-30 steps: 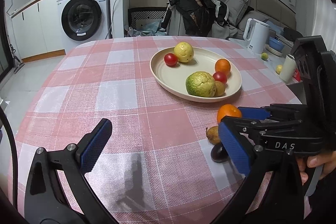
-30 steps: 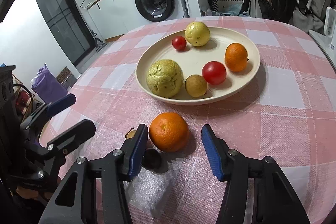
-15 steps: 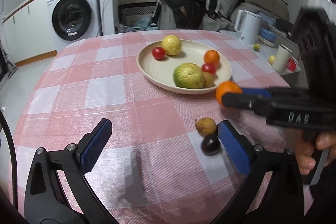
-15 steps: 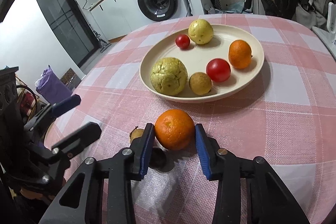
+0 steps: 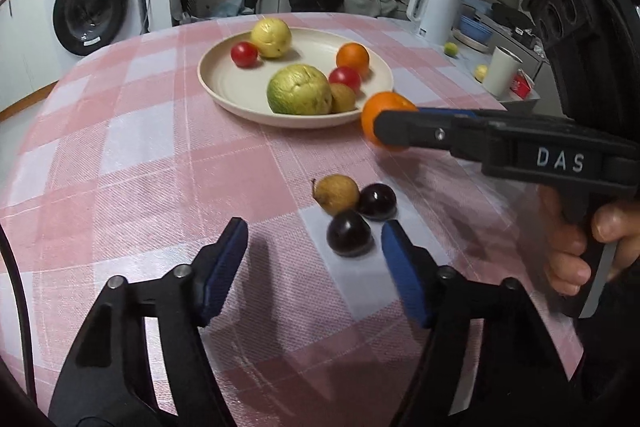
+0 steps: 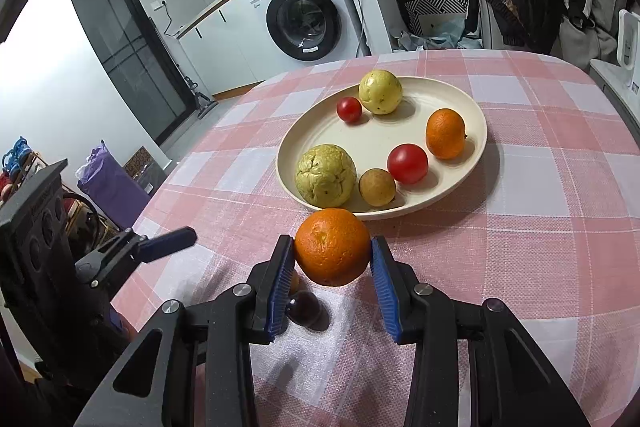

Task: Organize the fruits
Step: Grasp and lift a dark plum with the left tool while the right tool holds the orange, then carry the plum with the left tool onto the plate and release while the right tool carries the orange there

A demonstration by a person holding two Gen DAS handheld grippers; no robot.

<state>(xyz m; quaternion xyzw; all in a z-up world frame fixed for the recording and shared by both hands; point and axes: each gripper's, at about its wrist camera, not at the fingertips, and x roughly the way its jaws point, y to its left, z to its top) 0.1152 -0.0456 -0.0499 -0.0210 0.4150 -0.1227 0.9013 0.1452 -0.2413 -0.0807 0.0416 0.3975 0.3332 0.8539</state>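
From my left wrist view, my left gripper [image 5: 314,259] is closing, with a dark plum [image 5: 349,233] low in the frame between its pads, seemingly untouched. From my right wrist view, my right gripper [image 6: 331,273] clamps the orange [image 6: 332,247] at center, just below the plate [image 6: 476,115].

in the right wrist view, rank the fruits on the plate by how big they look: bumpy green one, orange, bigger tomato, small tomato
1. bumpy green fruit
2. orange and bigger tomato: too alike to rank
3. small tomato, though it lies farther from the camera
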